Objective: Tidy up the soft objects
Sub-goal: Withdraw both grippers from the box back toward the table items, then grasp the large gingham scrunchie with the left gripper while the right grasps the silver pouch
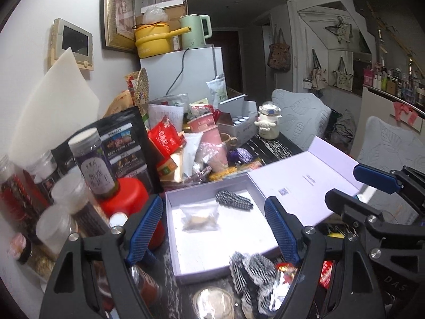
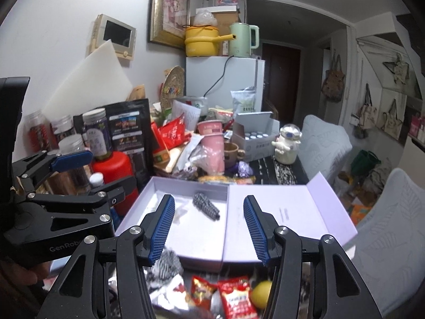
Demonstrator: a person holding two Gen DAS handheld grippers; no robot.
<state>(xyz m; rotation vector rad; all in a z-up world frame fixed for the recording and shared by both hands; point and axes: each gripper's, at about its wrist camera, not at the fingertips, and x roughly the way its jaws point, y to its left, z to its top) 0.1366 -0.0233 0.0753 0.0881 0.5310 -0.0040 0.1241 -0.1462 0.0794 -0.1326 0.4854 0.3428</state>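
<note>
On the cluttered dark table [image 1: 268,146] sits a shallow lilac box [image 1: 186,271] with its lid [image 1: 305,183] folded open to the right. Inside it lie one black-and-white rolled sock [image 1: 234,200] near the back wall and a small clear packet [image 1: 200,216], whose contents are too pale to make out. Just outside the front rim, a heap of striped black-and-white fabric [image 1: 255,273] rests on the table; its lower part is cut off by the frame and partly covered by the tongs (whether it is one piece or several cannot be told).

Both tongs hang in front of the box with nothing between the pads. The left gripper [image 1: 213,230] stands spread wide, framing the box. The right gripper [image 2: 209,230] is spread too, less widely, its blue pads clear of everything. Below it, red snack packets [image 2: 233,296] and a yellow round thing [image 2: 261,293] are blurred and half hidden by the fingers. Jars [image 1: 90,159] and bags crowd the left side.
</note>
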